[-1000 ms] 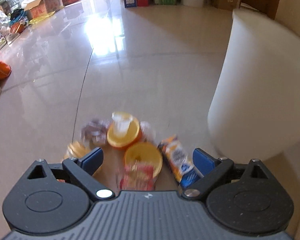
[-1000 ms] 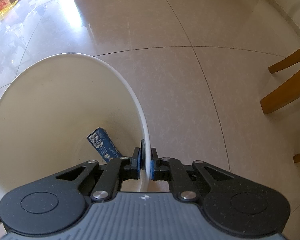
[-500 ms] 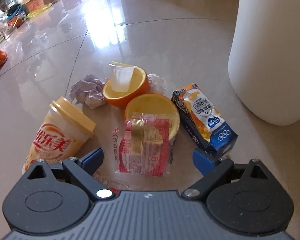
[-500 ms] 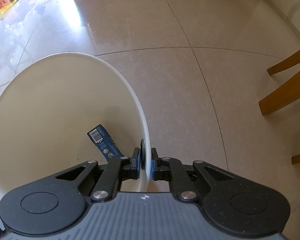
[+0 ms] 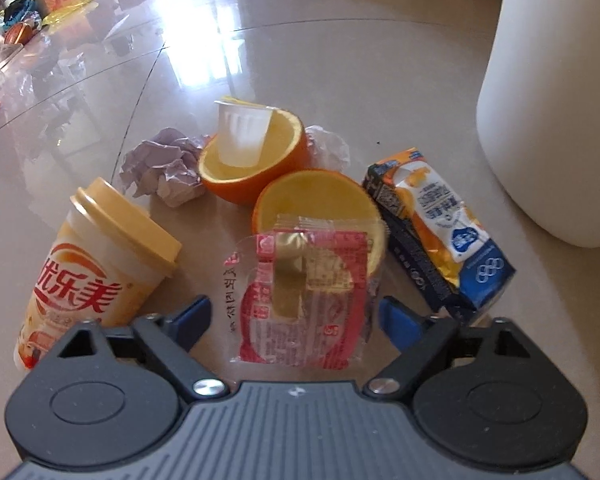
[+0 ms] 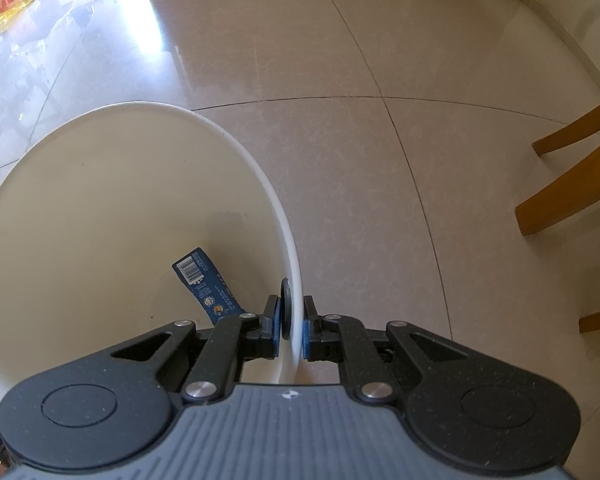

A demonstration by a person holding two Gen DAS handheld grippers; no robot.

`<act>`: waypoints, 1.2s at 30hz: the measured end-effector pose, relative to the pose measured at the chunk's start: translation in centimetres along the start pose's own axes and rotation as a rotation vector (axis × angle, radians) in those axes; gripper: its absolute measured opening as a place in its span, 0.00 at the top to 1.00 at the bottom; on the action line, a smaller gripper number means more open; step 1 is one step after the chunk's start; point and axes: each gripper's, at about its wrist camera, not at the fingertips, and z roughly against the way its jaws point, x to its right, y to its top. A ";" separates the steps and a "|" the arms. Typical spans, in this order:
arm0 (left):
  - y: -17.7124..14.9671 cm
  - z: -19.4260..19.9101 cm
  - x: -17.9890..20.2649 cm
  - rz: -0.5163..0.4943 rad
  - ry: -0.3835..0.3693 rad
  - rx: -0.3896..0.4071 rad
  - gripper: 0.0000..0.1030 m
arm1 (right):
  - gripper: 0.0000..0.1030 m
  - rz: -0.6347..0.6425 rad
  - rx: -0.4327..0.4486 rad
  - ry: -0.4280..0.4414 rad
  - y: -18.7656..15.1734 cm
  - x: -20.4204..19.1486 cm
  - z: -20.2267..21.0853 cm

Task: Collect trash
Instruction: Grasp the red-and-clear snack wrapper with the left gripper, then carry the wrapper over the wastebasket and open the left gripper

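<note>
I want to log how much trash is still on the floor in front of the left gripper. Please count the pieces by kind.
Orange peel halves: 2
Crumpled paper balls: 2
Lidded drink cup: 1
Small clear cup: 1
Red snack wrapper: 1
Drink carton: 1
Total: 8

Hidden and cut off
White bin [image 5: 548, 92] runs past the frame edge; wrapper [image 5: 300, 296] covers the orange half [image 5: 320, 196] (near rim only).
</note>
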 end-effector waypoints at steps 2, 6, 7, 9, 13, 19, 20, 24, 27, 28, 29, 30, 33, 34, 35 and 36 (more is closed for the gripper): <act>0.1 -0.2 -0.1 0.000 -0.009 -0.005 0.25 | 0.88 0.005 0.001 -0.004 0.0 -0.1 0.0; 0.4 -0.2 -0.4 0.011 -0.035 -0.007 0.34 | 0.88 0.007 0.002 -0.006 0.0 -0.2 0.0; 0.5 -0.2 -0.4 0.015 -0.040 -0.009 0.35 | 0.88 0.008 0.003 -0.007 0.0 -0.2 0.0; 0.5 0.1 -0.5 0.022 -0.048 -0.018 0.38 | 0.88 0.007 0.004 -0.006 0.0 -0.2 0.0; 0.9 0.3 -1.0 0.030 -0.051 -0.032 0.41 | 0.88 0.003 0.004 -0.004 0.0 -0.2 0.0; 2.1 2.5 -1.0 -0.015 -0.049 -0.065 0.45 | 0.88 0.003 0.011 0.001 0.0 0.0 0.1; 2.4 3.1 -1.0 -0.031 -0.051 -0.070 0.46 | 0.88 0.004 0.013 0.002 -0.1 0.0 0.2; 4.0 5.7 -0.6 -0.106 -0.051 -0.088 0.46 | 0.88 0.003 0.011 0.005 -0.1 0.1 0.2; 6.0 8.2 -0.5 -0.141 -0.071 -0.109 0.46 | 0.88 0.006 0.009 0.007 0.0 0.2 0.3; 6.7 9.1 -0.4 -0.157 -0.078 -0.115 0.46 | 0.88 0.007 0.008 0.008 0.0 0.2 0.3; 7.5 10.1 -0.2 -0.173 -0.089 -0.119 0.46 | 0.88 0.005 0.008 0.010 0.0 0.3 0.3; 8.5 11.3 -0.1 -0.190 -0.098 -0.122 0.46 | 0.88 0.003 0.007 0.011 0.1 0.3 0.3; 11.4 14.7 0.6 -0.223 -0.127 -0.117 0.46 | 0.88 -0.001 0.007 0.019 0.1 0.5 0.4; 12.5 15.8 1.0 -0.235 -0.137 -0.115 0.46 | 0.89 -0.001 0.006 0.021 0.1 0.6 0.4; 13.5 17.0 1.5 -0.247 -0.147 -0.105 0.46 | 0.89 -0.002 0.006 0.023 0.2 0.6 0.4; 14.6 18.3 2.0 -0.258 -0.160 -0.089 0.46 | 0.89 -0.006 0.004 0.025 0.2 0.7 0.5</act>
